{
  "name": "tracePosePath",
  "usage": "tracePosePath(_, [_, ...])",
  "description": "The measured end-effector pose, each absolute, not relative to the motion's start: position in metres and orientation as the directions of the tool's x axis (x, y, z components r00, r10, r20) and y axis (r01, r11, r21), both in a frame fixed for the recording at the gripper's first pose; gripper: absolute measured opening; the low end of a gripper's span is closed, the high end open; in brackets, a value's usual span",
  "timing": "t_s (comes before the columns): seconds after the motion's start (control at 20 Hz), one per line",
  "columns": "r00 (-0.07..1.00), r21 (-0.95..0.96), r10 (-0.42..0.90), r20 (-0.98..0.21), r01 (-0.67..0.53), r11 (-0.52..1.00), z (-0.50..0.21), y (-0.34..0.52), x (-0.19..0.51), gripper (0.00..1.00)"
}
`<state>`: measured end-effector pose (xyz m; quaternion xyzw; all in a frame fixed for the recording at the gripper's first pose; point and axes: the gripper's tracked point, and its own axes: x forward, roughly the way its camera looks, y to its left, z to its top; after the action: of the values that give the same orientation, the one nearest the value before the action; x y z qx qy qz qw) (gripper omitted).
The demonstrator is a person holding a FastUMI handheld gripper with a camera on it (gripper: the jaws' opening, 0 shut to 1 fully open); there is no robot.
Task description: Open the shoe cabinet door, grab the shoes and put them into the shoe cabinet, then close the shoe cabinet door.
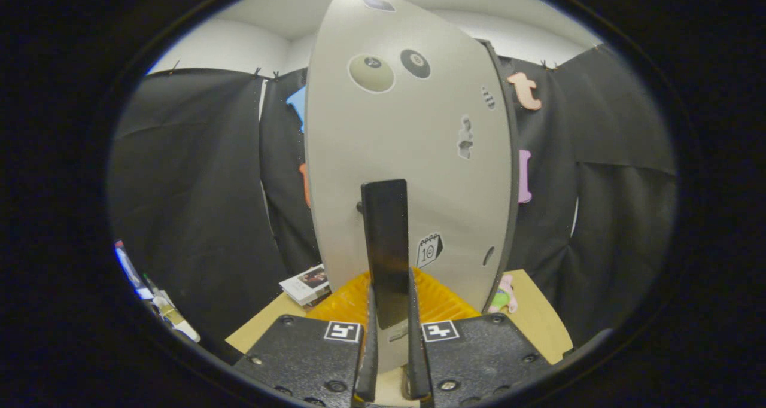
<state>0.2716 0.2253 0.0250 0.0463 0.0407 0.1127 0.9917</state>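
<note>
Gripper (pixel 390 336) sits tight against the shoe cabinet door (pixel 413 151), fingers drawn close together on either side of the door handle (pixel 386 252). The handle is a dark flat bar, long axis running 12 to 6 o'clock, its lower end dropping down between the two fingers. Both fingers appear to press its sides; I judge it a closed grip on the handle.

Door panel is pale grey, stickered, rising from the fingers toward 12 o'clock and filling the space straight ahead. A dark edge runs down its 3 o'clock side; whether that is the hinge side or the free side cannot be told from here.

An orange ribbed thing (pixel 353 303) lies at the door's foot, just beyond the fingertips; could be a mat or basket, unclear. Wooden tabletop (pixel 538 312) below. Stack of booklets (pixel 306 283) at 9 o'clock of the handle's base; a small pink and green toy (pixel 504 297) at 3 o'clock. No shoes to be made out.

Judgement: door-opening or door-closing step. The coming move turns on the handle standing upright dead ahead, so the pull or push goes along the fingers' own axis.
</note>
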Motion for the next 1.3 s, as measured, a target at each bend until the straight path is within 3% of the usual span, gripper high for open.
tracePosePath(0.7, [0.991,0.1,0.115,-0.066,-0.108,0.989,0.023,0.165,0.264,0.05])
tracePosePath(1.3, [0.985,0.136,0.165,-0.054,-0.156,0.978,0.024,0.153,0.267,0.04])
